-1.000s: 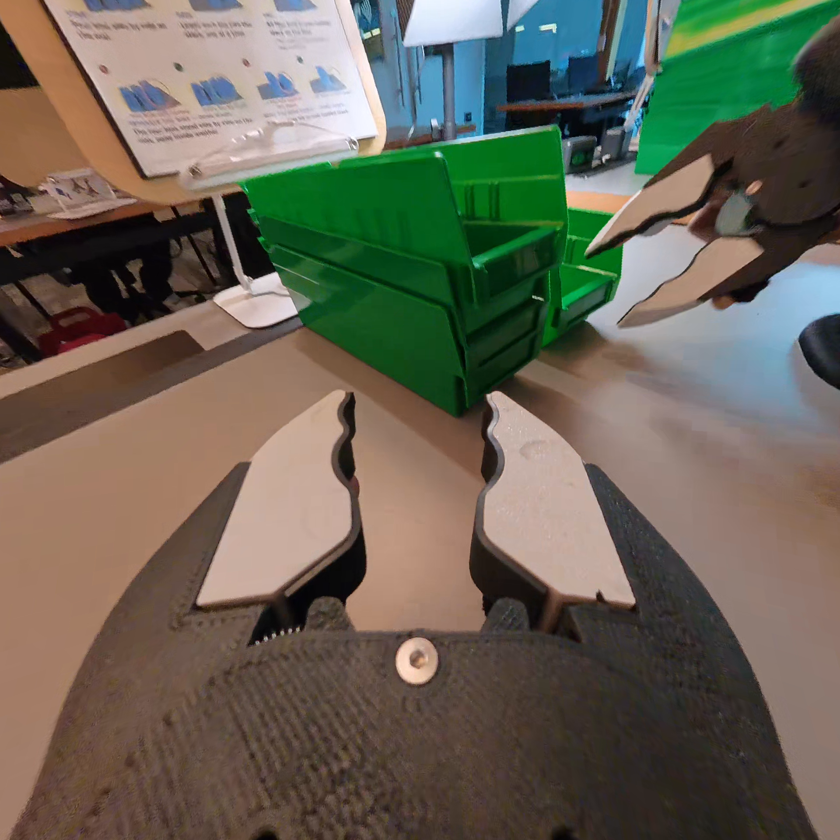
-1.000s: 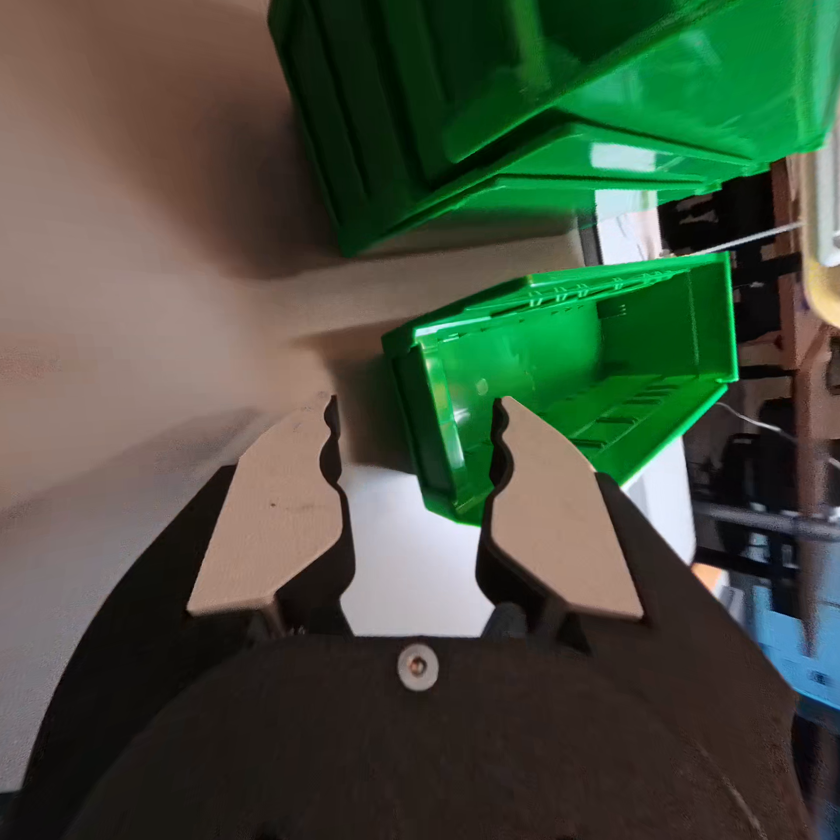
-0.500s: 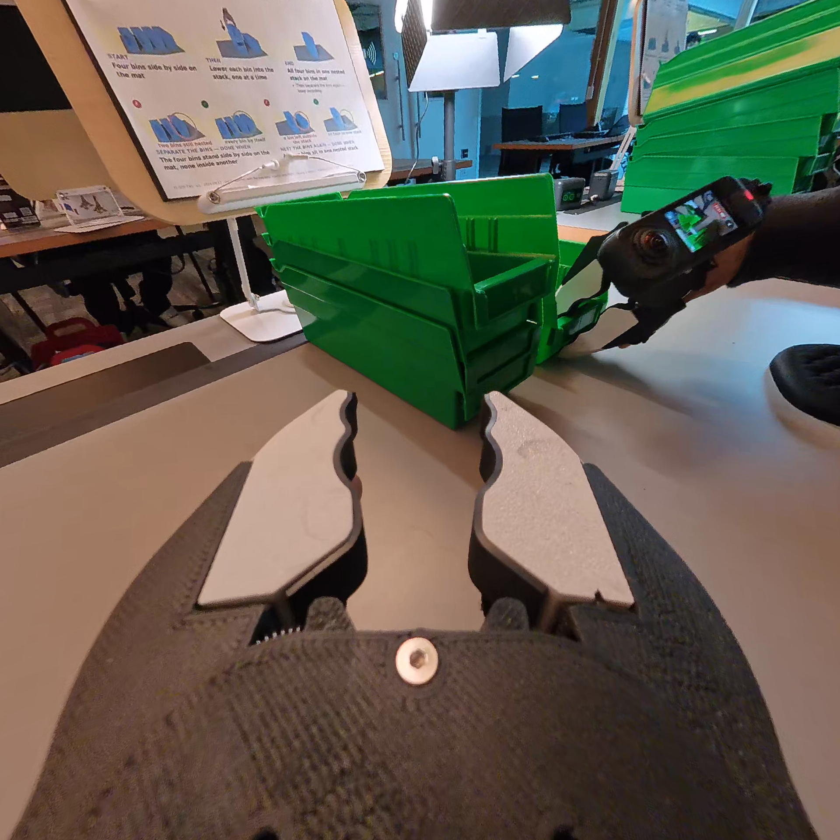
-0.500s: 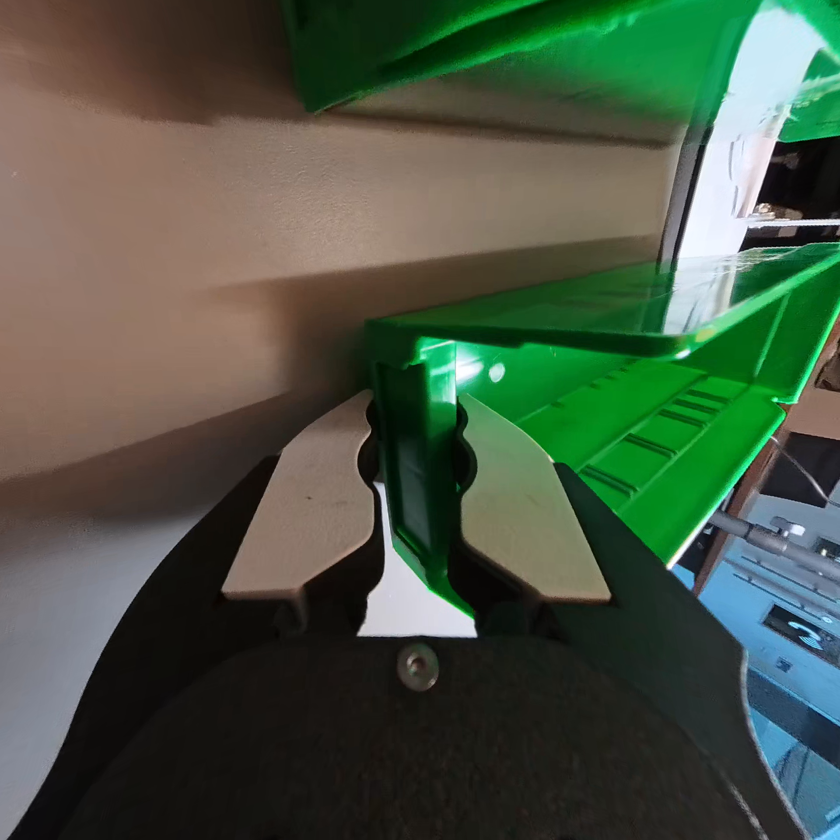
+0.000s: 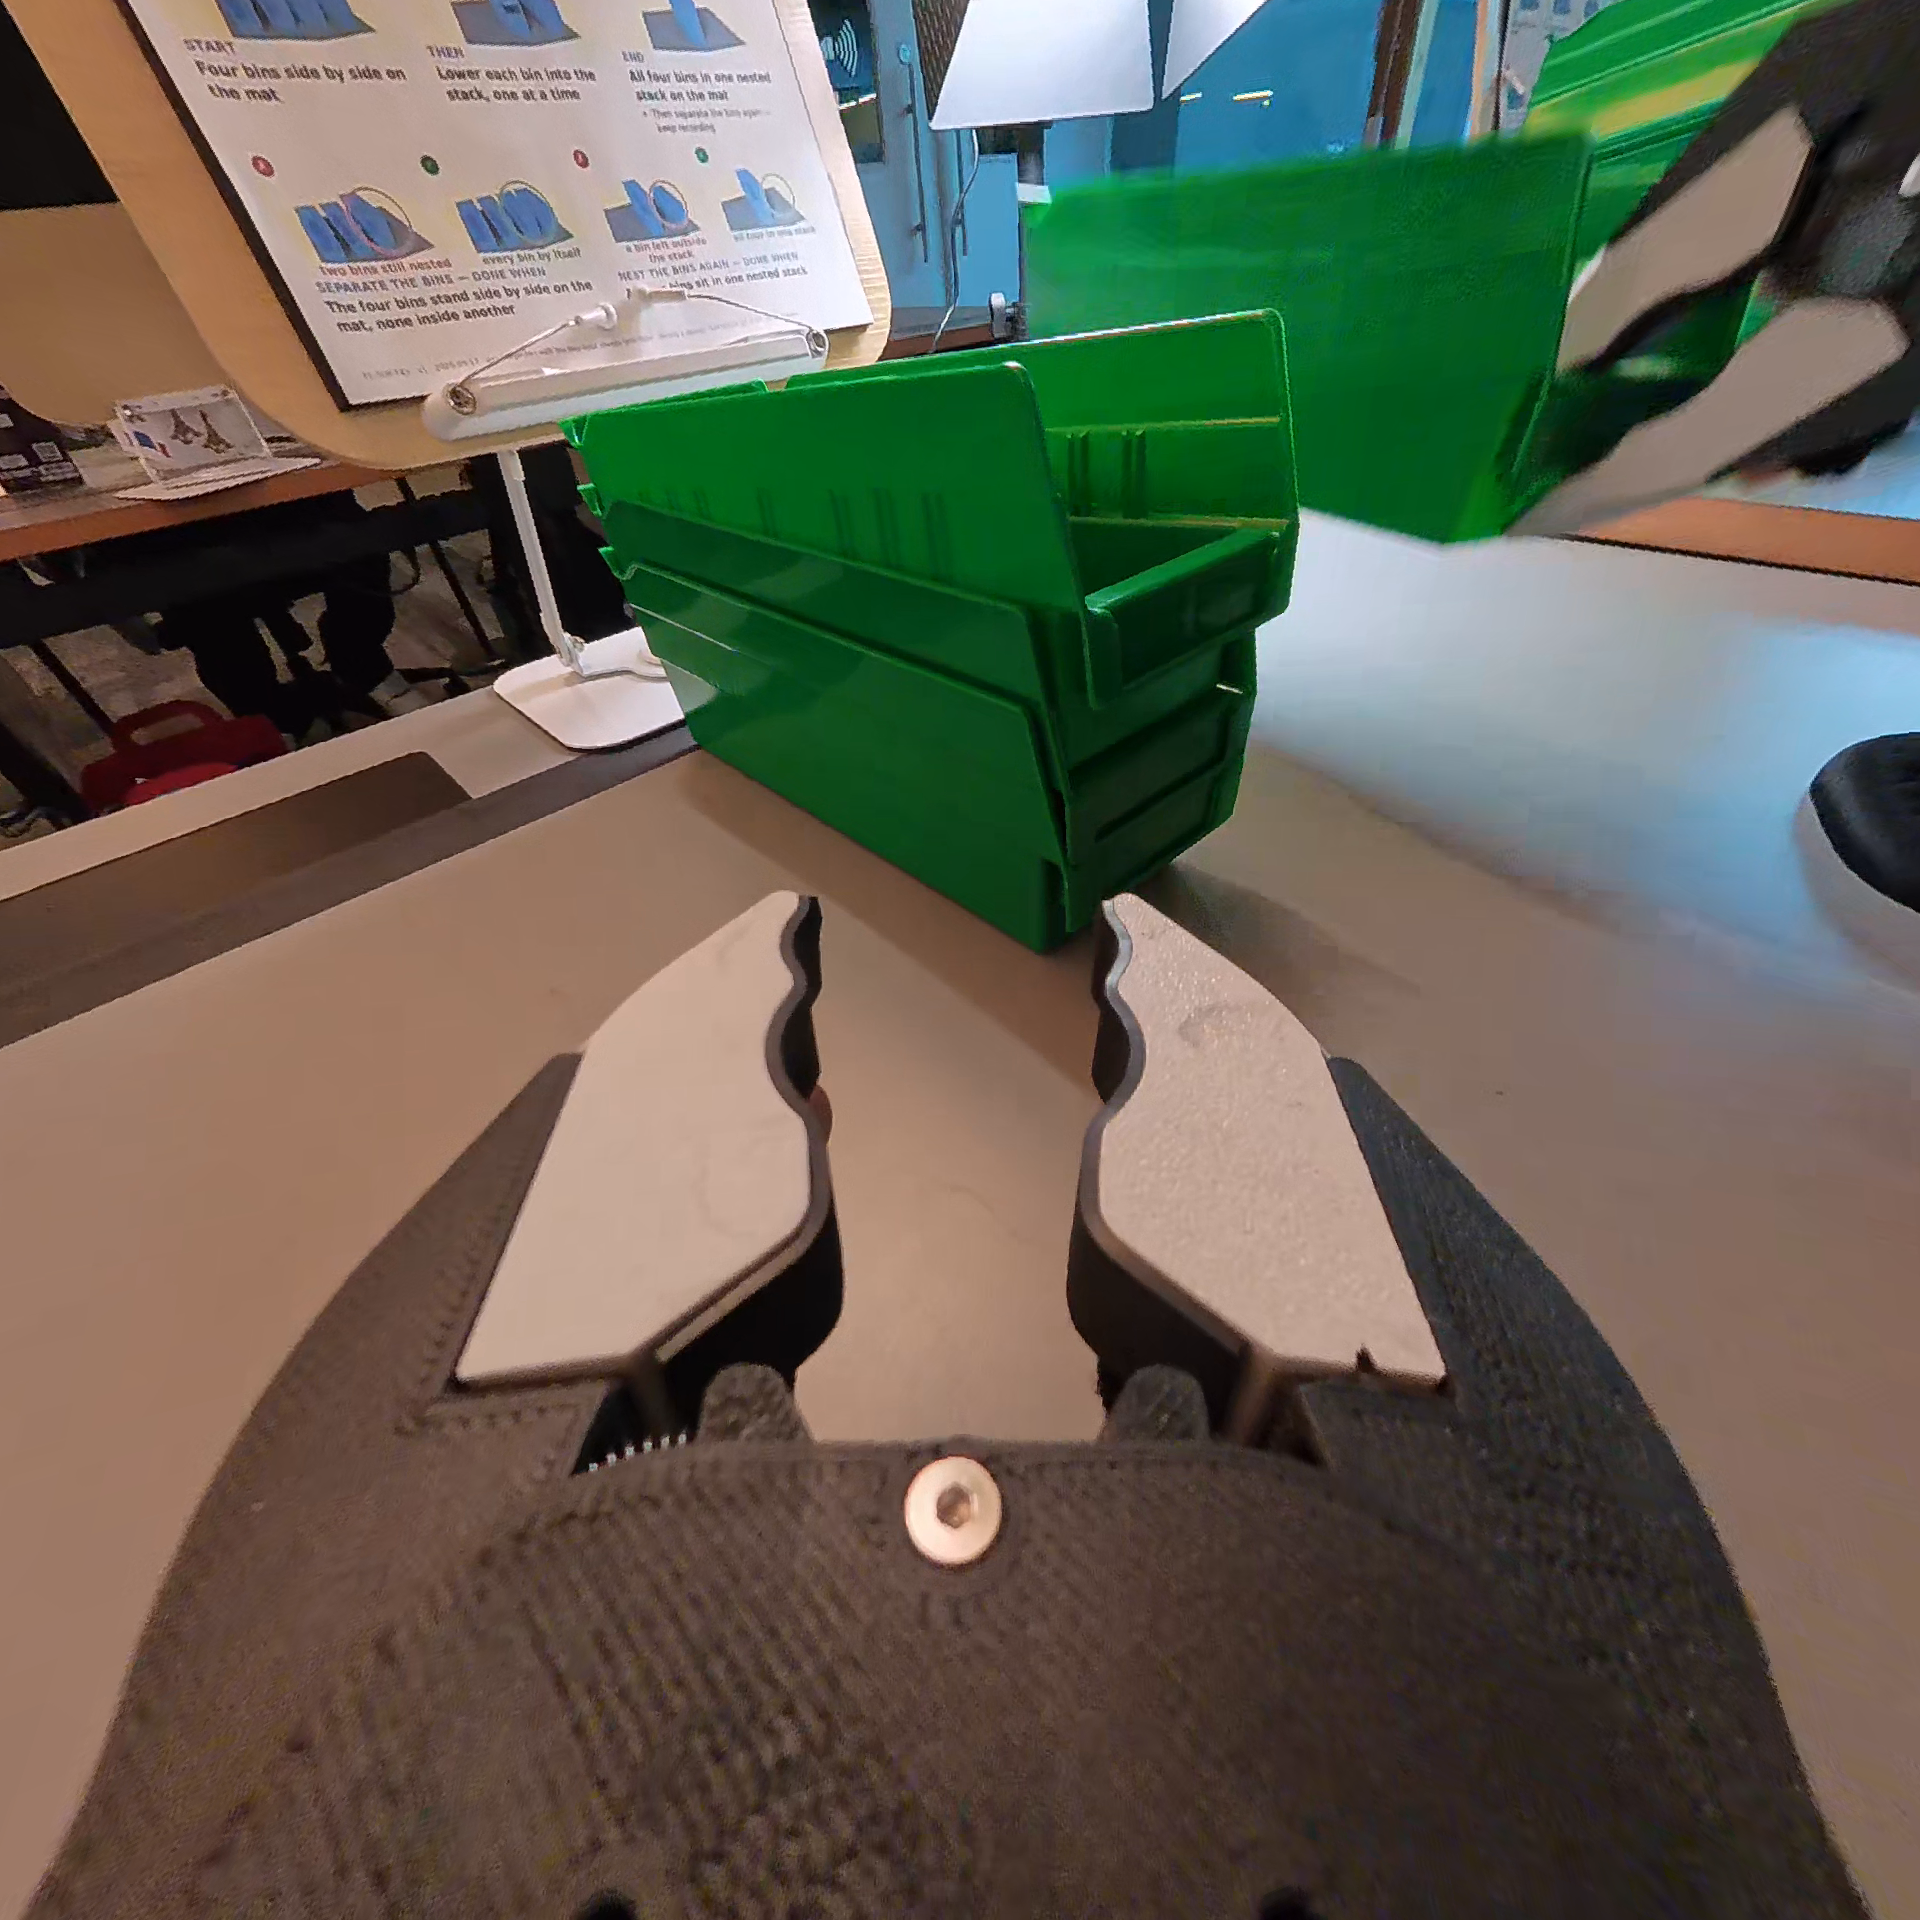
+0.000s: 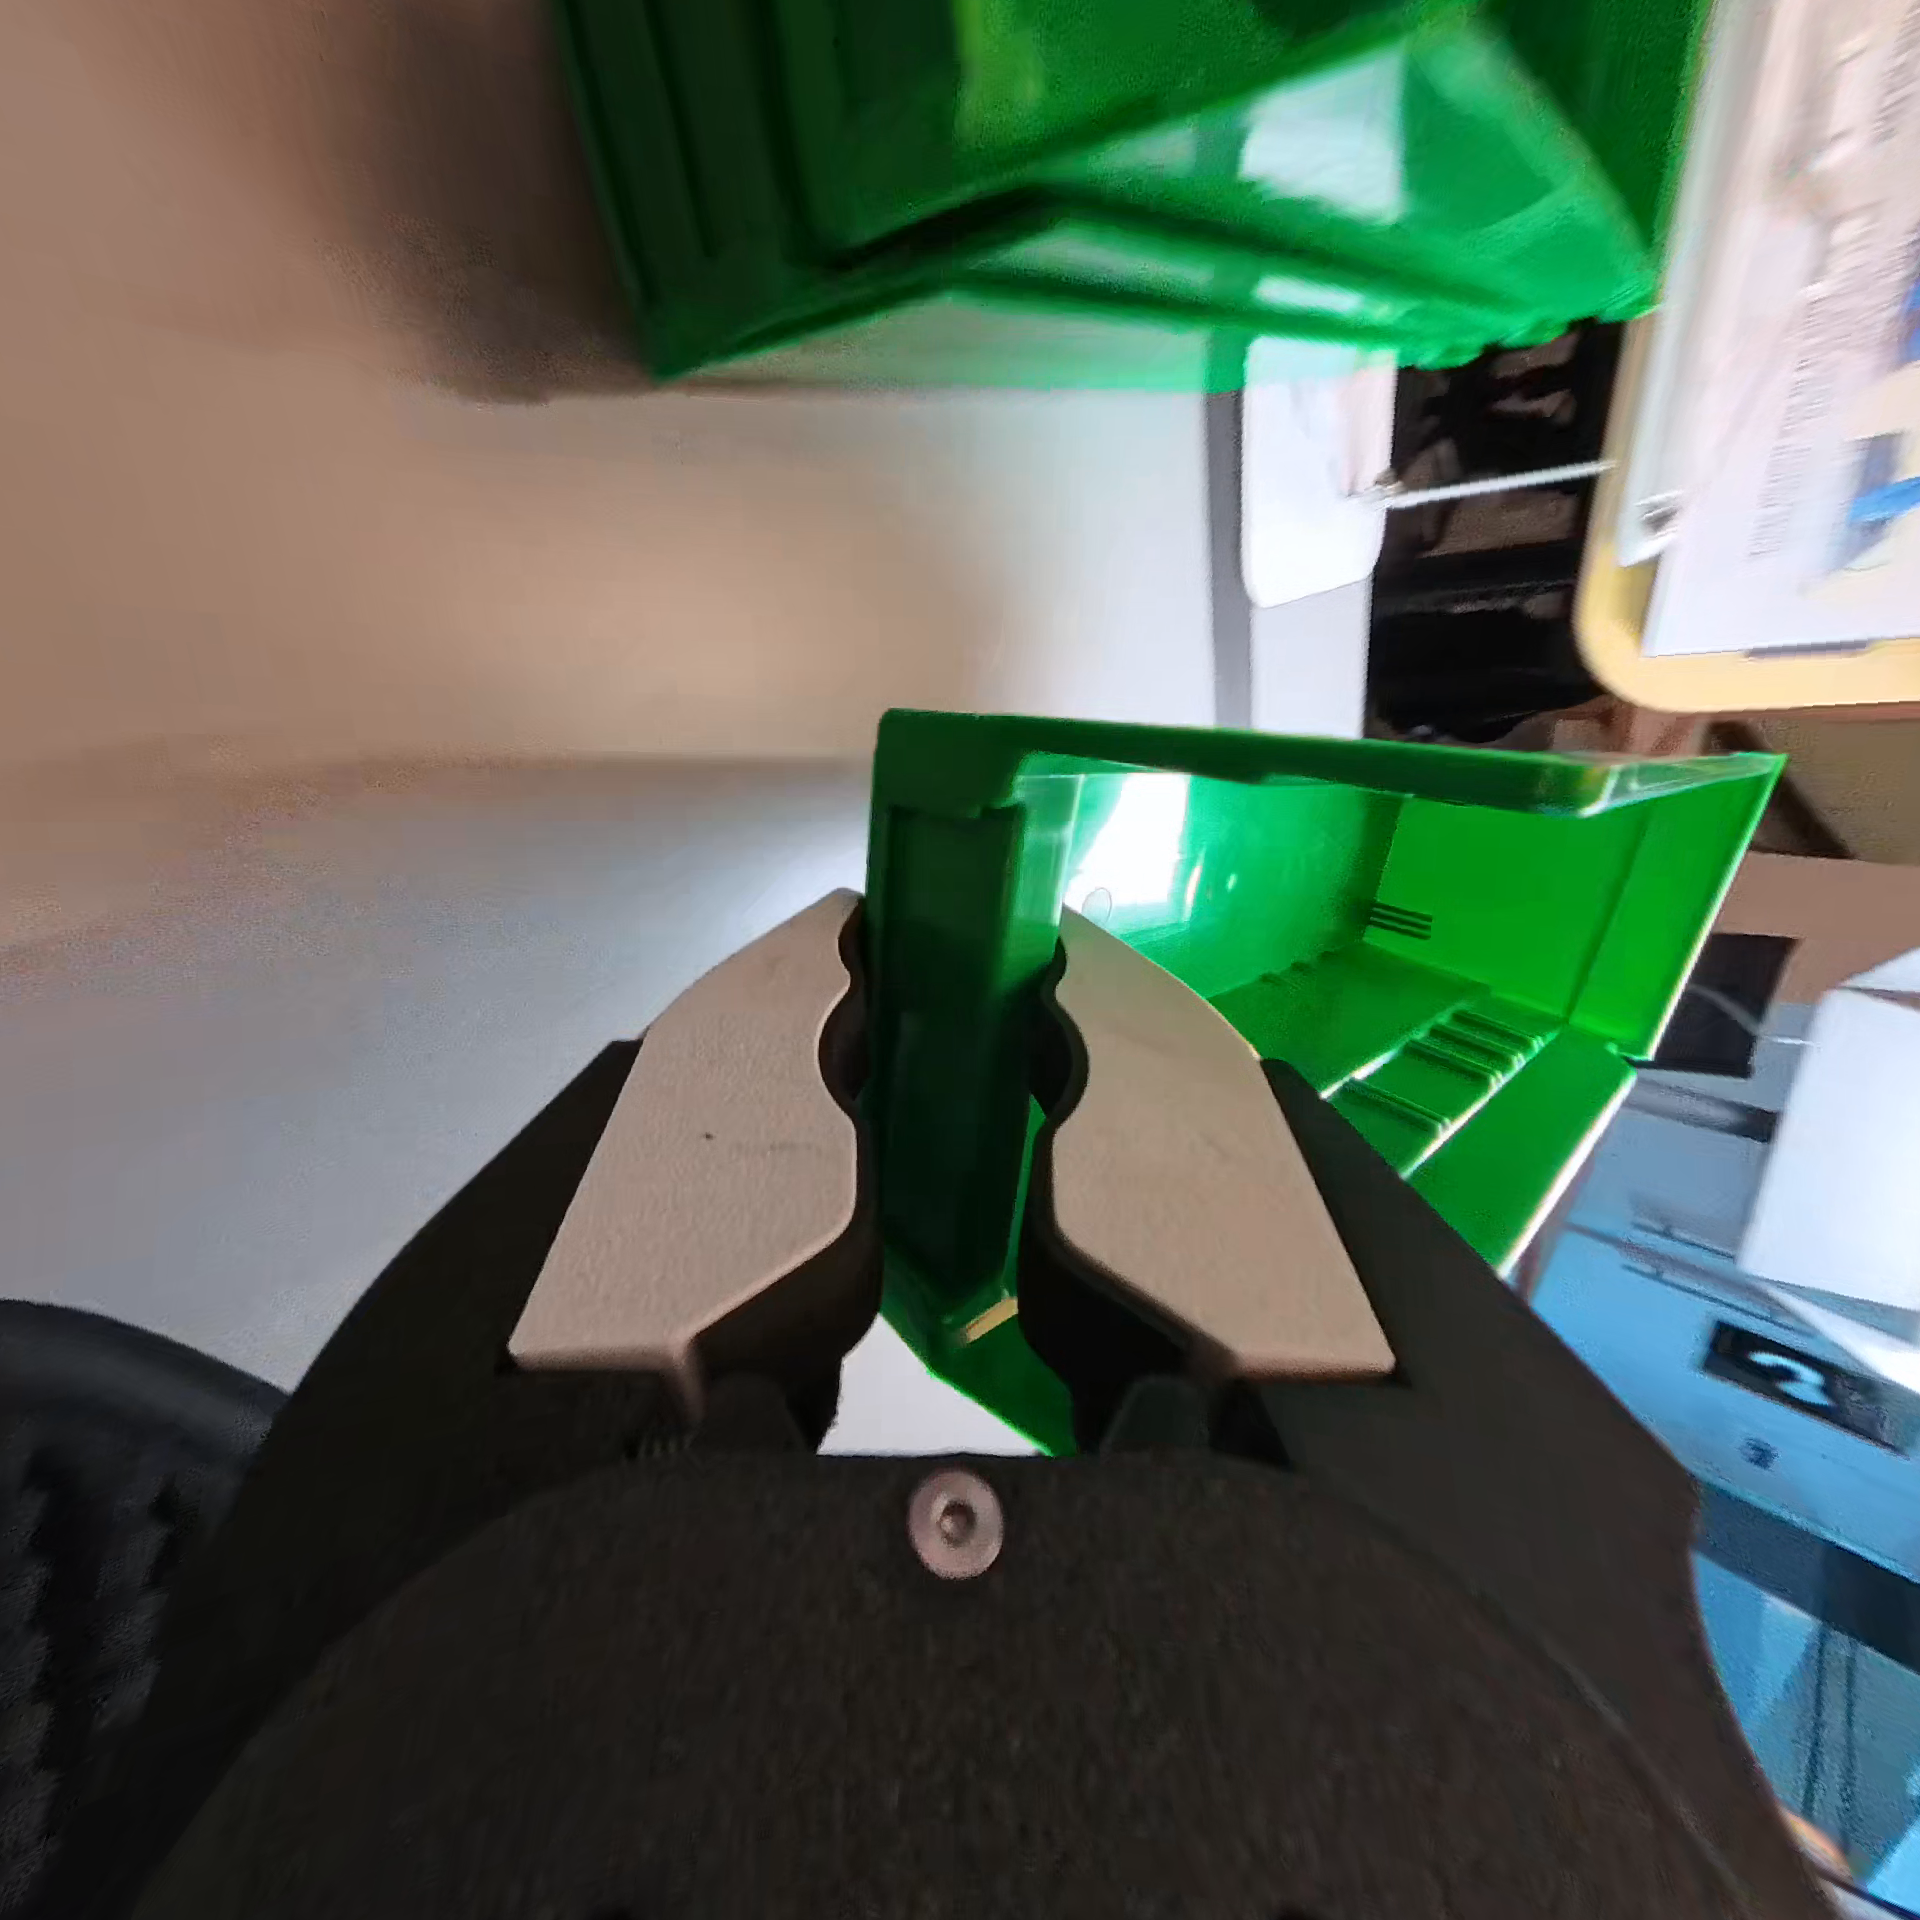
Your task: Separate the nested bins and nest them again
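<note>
A stack of nested green bins (image 5: 935, 644) stands on the beige table, just beyond my left gripper (image 5: 951, 940), which is open and empty, low over the table. My right gripper (image 6: 951, 935) is shut on the front lip of a single green bin (image 6: 1455, 987). It holds that bin in the air, up and to the right of the stack; the bin shows blurred in the left wrist view (image 5: 1299, 332) with the right gripper (image 5: 1714, 312) on it. The stack also shows at the top of the right wrist view (image 6: 1039, 177).
An instruction board on a white stand (image 5: 499, 166) rises behind the stack at the back left. A dark round object (image 5: 1870, 821) lies at the table's right edge. A dark strip (image 5: 229, 831) runs along the table's left side. More green bins are stacked in the background (image 5: 1662, 62). About 30 cm separates my left fingertips from my right.
My right gripper closed on the single bin's front lip and lifted it off the table, up beside the stack. My left gripper stayed open in place.
</note>
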`<state>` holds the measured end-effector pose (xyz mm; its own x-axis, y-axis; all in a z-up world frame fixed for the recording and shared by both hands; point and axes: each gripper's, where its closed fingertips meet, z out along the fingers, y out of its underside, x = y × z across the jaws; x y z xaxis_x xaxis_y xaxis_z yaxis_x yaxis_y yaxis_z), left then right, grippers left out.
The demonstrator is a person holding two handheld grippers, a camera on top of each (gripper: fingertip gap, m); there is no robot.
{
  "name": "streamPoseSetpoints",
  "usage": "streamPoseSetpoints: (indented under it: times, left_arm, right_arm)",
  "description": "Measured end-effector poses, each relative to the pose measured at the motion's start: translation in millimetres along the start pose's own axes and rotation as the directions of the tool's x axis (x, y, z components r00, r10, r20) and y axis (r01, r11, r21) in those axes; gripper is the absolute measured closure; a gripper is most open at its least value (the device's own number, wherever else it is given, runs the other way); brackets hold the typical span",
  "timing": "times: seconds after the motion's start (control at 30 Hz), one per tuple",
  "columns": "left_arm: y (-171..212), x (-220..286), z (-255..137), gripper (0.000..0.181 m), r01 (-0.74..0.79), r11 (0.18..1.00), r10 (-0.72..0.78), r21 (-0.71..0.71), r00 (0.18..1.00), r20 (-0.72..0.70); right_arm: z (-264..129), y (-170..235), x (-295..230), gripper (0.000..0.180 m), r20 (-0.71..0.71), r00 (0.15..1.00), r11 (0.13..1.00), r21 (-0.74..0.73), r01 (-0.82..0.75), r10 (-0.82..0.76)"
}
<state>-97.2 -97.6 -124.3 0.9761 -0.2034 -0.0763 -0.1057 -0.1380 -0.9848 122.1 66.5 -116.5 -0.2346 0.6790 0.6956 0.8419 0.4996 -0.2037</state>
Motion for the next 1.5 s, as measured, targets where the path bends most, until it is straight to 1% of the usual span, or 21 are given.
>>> streamPoseSetpoints:
  times: [0.13,0.27,0.4,0.57,0.63,0.8,0.93,1.03,1.23,1.3,1.37,1.4,1.5]
  left_arm:
    - [-0.3,-0.3,-0.1,0.130,-0.018,1.000,0.018,0.001,1.000,0.011]
    - [-2.0,-6.6,-3.6,0.131,-0.051,0.999,0.051,0.011,0.998,0.044]
    - [-2.3,-15.2,-6.6,0.131,-0.083,0.997,0.082,0.010,0.994,0.077]
    - [-1.8,-15.4,-7.6,0.132,-0.091,0.996,0.090,0.007,0.993,0.081]
    - [-1.7,-13.6,-7.6,0.132,-0.102,0.995,0.102,0.007,0.992,0.080]
    - [-2.6,-10.9,-7.8,0.131,-0.112,0.994,0.111,0.009,0.991,0.078]
    - [-2.6,-10.9,-7.8,0.131,-0.104,0.995,0.103,0.010,0.992,0.076]
    - [-2.1,-10.0,-7.6,0.131,-0.106,0.994,0.105,0.009,0.991,0.076]
    - [0.9,-8.2,-5.4,0.131,-0.108,0.994,0.108,-0.002,0.992,0.069]
    - [1.6,-7.8,-5.3,0.131,-0.109,0.994,0.109,-0.005,0.992,0.068]
    - [1.3,-7.7,-5.7,0.131,-0.107,0.994,0.107,-0.003,0.992,0.068]
    - [1.0,-7.9,-6.0,0.131,-0.106,0.994,0.106,-0.002,0.992,0.068]
    - [0.2,-8.3,-6.4,0.131,-0.104,0.995,0.104,0.002,0.992,0.070]
  right_arm:
    - [-31.9,-37.0,44.6,0.152,-0.069,0.997,0.998,0.048,0.049,-0.045]
    - [-46.3,-82.0,75.9,0.152,-0.105,0.988,0.988,0.093,0.120,-0.110]
    - [-37.7,-121.6,83.9,0.152,-0.070,0.985,0.979,0.113,0.167,-0.160]
    - [-8.6,-153.0,72.5,0.152,0.028,0.985,0.980,0.106,0.169,-0.173]
    - [4.1,-157.8,64.9,0.152,0.063,0.982,0.981,0.090,0.169,-0.175]
    - [23.1,-164.0,54.0,0.152,0.077,0.977,0.978,0.066,0.196,-0.201]
    - [29.3,-164.4,44.4,0.152,0.064,0.967,0.968,0.053,0.243,-0.246]
    - [29.4,-162.7,33.1,0.151,0.118,0.968,0.974,0.074,0.214,-0.222]
    - [33.5,-160.3,26.2,0.151,0.101,0.970,0.971,0.115,0.212,-0.223]
    - [31.6,-161.1,26.3,0.147,0.089,0.972,0.970,0.125,0.208,-0.220]
    - [24.7,-162.2,25.3,0.134,0.101,0.975,0.972,0.144,0.185,-0.201]
    - [19.8,-162.8,25.5,0.131,0.103,0.977,0.972,0.162,0.169,-0.187]
    - [-2.1,-166.4,24.1,0.130,0.122,0.985,0.962,0.261,0.084,-0.119]
